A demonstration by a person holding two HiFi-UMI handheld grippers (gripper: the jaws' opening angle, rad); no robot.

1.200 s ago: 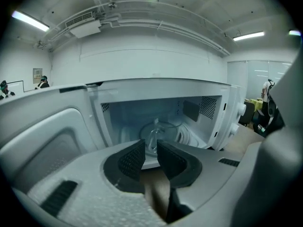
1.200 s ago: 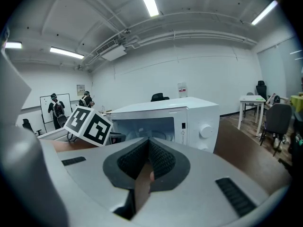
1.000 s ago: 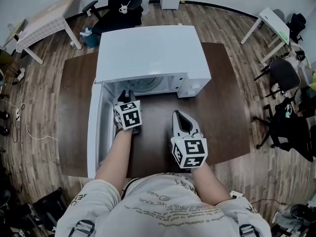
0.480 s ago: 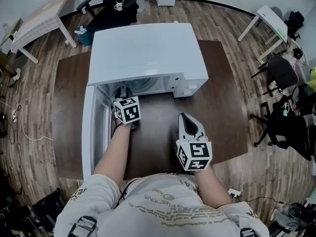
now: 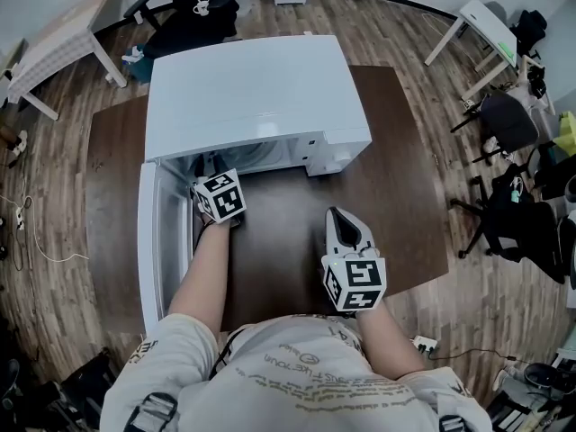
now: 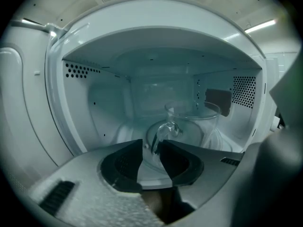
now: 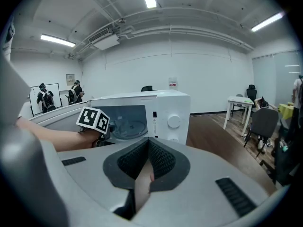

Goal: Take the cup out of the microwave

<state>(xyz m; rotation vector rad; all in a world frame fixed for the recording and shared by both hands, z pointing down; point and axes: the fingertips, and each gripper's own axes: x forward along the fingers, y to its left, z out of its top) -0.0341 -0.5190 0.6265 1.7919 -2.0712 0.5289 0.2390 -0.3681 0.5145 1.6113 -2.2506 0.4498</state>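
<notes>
The cup (image 6: 191, 126) sits inside the microwave (image 6: 156, 46), its handle (image 6: 166, 128) facing the left gripper (image 6: 151, 146), whose empty, narrowly parted jaws at the mouth should widen and slide level around that handle; the right gripper (image 7: 148, 150) waits outside, closed and empty.

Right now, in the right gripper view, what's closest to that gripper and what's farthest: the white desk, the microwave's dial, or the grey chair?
1. Microwave's dial: just ahead of the right gripper, slightly right.
2. Grey chair: out on the floor, far right.
3. White desk: behind the chair, near the back wall.
</notes>
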